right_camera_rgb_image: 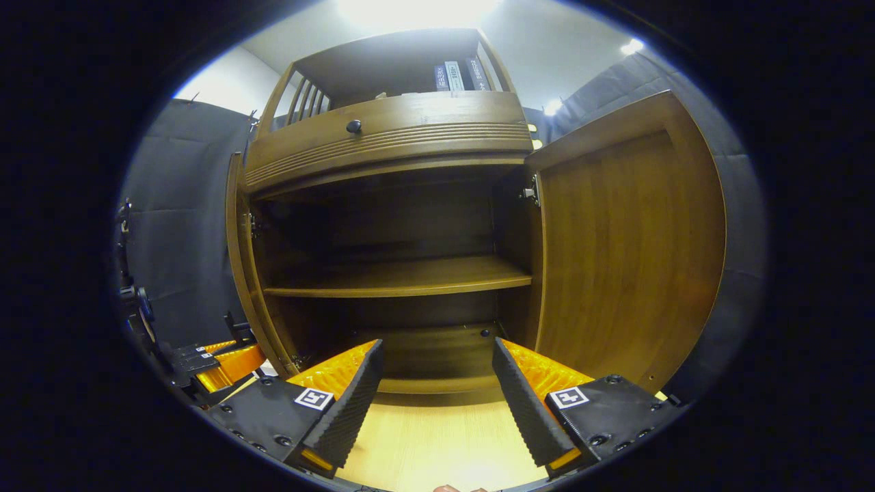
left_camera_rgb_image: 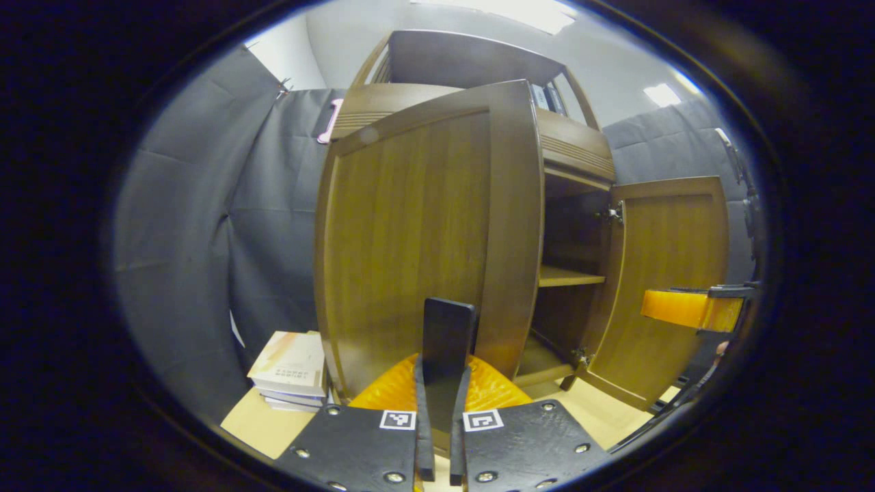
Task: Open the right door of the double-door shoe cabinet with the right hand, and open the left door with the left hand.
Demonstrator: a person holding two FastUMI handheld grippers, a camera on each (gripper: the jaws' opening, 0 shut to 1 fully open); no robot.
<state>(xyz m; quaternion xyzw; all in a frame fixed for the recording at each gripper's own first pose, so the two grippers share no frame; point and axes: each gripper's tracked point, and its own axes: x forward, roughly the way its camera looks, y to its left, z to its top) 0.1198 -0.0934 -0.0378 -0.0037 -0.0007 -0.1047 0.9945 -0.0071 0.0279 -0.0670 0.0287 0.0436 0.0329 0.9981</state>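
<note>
In the left gripper view, the left gripper point(left_camera_rgb_image: 441, 437) sits at six o'clock with its fingers drawn nearly together, pinching a flat dark handle point(left_camera_rgb_image: 448, 342) that stands up between them on the edge of the left door point(left_camera_rgb_image: 410, 246). That door is swung partway out and fills the middle of the view, hiding most of the shoe cabinet point(left_camera_rgb_image: 574, 157) behind it. To the right of the door's edge, toward three o'clock, the cabinet's dark interior shows with a middle shelf point(left_camera_rgb_image: 571, 277) and a bottom board, and beyond it the right door point(left_camera_rgb_image: 673, 273) stands wide open on its hinges. The other gripper point(left_camera_rgb_image: 690, 309) pokes in at about three o'clock, in front of the right door's panel. At seven o'clock a stack of books point(left_camera_rgb_image: 290, 372) lies on the pale floor point(left_camera_rgb_image: 253, 420) just beside the cabinet's left foot, and grey cloth hangs behind. In the right gripper view, the right gripper point(right_camera_rgb_image: 437, 383) is at six o'clock with its fingers spread wide and nothing between them. It faces the open cabinet point(right_camera_rgb_image: 389, 137) straight on: the middle shelf point(right_camera_rgb_image: 403, 277) crosses the centre, a drawer front with a small dark knob point(right_camera_rgb_image: 353, 126) is at twelve o'clock, and books point(right_camera_rgb_image: 454, 76) stand on top. The right door point(right_camera_rgb_image: 629, 253) is swung open at three o'clock; the left door point(right_camera_rgb_image: 243, 273) shows edge-on at nine o'clock, with the left gripper point(right_camera_rgb_image: 225, 359) low at eight o'clock beside it.
</note>
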